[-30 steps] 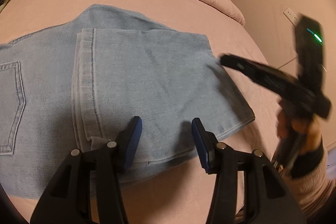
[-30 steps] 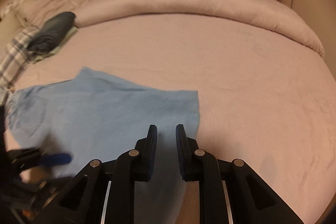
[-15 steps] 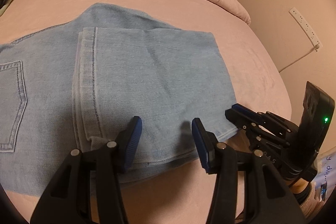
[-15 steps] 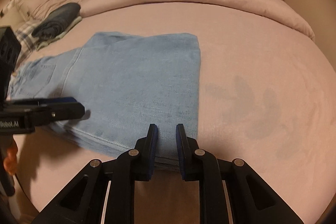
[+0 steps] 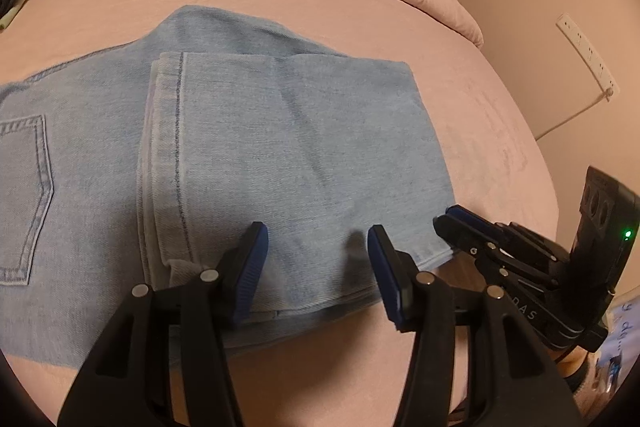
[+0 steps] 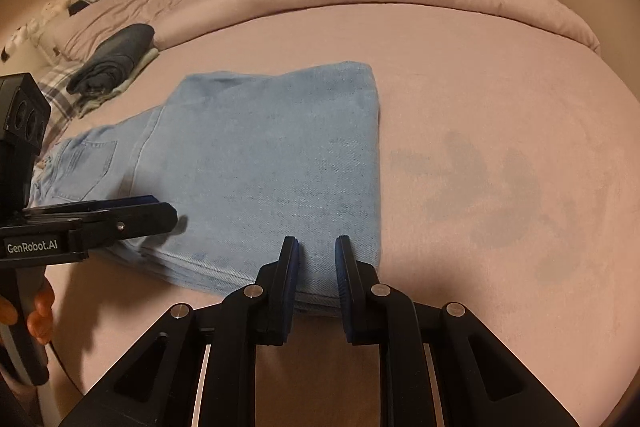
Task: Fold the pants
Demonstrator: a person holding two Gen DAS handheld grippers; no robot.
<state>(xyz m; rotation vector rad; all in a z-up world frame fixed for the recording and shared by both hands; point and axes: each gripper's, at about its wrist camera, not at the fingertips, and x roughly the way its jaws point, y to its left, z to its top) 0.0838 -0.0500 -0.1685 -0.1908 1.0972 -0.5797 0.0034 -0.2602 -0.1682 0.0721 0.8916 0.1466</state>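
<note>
The pants, light blue denim, lie flat on the pink bed cover, already doubled over once: the leg portion rests on top of the seat portion, with a hem edge running across the garment and a back pocket exposed toward the left of the left wrist view. The long axis of the folded stack runs left to right across both views, parallel to the near bed edge, and the folded end lies at the right. Both tools stand at the near long edge of the stack and point forward and down over it. The left gripper sits over the near edge about midway along, jaws roughly half open, the pads hovering above the cloth with denim below the gap; no pinch is evident. The right gripper is the nearer to the folded end: it stands at the near right corner of the stack, jaws drawn to a narrow gap, and the denim edge shows in that gap. Whether its pads press on the cloth cannot be determined from either view. Judgement: the next fold would carry the right end leftward over the pocket end, and that calls for a hold on the near right corner.
</note>
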